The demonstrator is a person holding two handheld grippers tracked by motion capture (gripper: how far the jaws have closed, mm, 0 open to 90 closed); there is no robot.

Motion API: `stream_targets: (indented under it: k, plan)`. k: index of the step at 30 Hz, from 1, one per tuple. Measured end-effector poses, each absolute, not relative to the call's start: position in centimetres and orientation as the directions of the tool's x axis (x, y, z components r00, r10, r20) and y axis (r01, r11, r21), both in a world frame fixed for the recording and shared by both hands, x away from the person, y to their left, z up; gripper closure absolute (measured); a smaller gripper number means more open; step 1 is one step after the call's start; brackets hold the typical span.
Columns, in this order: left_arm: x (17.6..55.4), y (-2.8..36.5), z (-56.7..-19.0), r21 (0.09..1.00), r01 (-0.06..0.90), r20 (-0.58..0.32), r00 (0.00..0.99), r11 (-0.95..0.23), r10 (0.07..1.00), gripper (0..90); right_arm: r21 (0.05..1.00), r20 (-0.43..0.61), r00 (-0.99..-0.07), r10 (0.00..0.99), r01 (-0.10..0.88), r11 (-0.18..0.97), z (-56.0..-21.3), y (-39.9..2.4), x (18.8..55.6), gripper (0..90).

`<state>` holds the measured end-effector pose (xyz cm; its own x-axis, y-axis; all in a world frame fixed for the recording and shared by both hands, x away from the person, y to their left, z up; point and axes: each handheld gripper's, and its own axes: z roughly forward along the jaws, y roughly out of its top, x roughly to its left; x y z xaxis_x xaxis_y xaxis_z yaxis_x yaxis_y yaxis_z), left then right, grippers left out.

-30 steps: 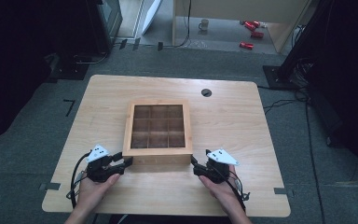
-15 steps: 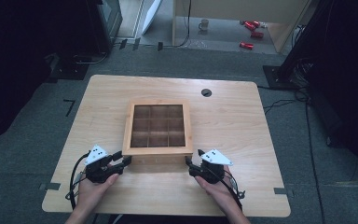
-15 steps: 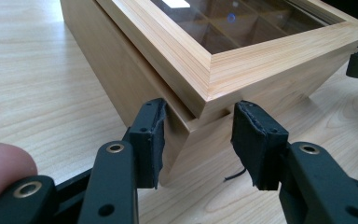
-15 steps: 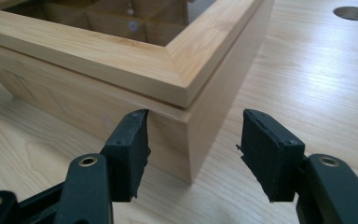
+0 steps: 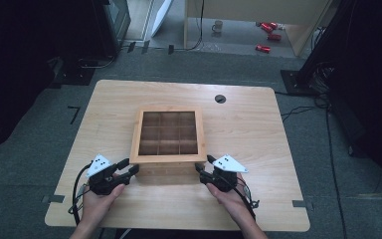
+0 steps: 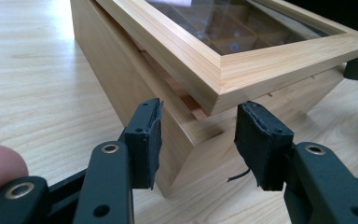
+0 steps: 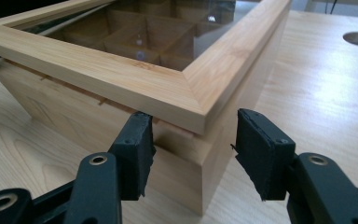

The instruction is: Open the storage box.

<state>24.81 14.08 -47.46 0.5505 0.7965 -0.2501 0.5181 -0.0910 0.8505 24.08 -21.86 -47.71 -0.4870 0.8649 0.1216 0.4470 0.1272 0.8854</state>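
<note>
- At the left near corner of the box (image 5: 168, 134), which sits mid-table (image 5: 248, 119), our left gripper (image 6: 198, 135) has its jaws wide apart, straddling the corner under the glass lid (image 6: 261, 51), gripping nothing.
- At the right near corner, our right gripper (image 7: 193, 140) does likewise, holding nothing.
- The lid seems slightly raised, though we can't be sure; uneven closing could skew it, or pads might slip off the thin edge.

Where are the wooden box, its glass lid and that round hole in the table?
wooden box (image 5: 166, 173), high view, on its near side wall.
glass lid (image 7: 121, 77), right gripper view, on its wooden frame.
round hole (image 5: 220, 98), high view, on its dark middle.
</note>
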Motion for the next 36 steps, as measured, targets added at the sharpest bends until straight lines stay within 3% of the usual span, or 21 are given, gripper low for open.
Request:
stream_targets:
  k: [16, 24, 36]
  plan:
    - [25.3, 14.0, -47.8, 0.837, 0.542, -0.264, 0.522, -0.077, 0.811, 47.2, 0.914, 0.04, -0.503, 0.863, 0.367, 0.171, -45.8, -21.4, 24.5, 44.8]
    - [25.3, 14.3, -47.9, 0.833, 0.549, -0.277, 0.521, -0.069, 0.807, 46.1, 0.934, -0.01, -0.497, 0.867, 0.305, 0.186, -44.2, -21.6, 25.1, 36.0]
    - [25.2, 15.9, -48.2, 0.815, 0.576, -0.316, 0.524, -0.055, 0.791, 44.1, 0.945, -0.132, -0.495, 0.859, 0.198, 0.259, -42.8, -21.0, 26.8, 35.6]
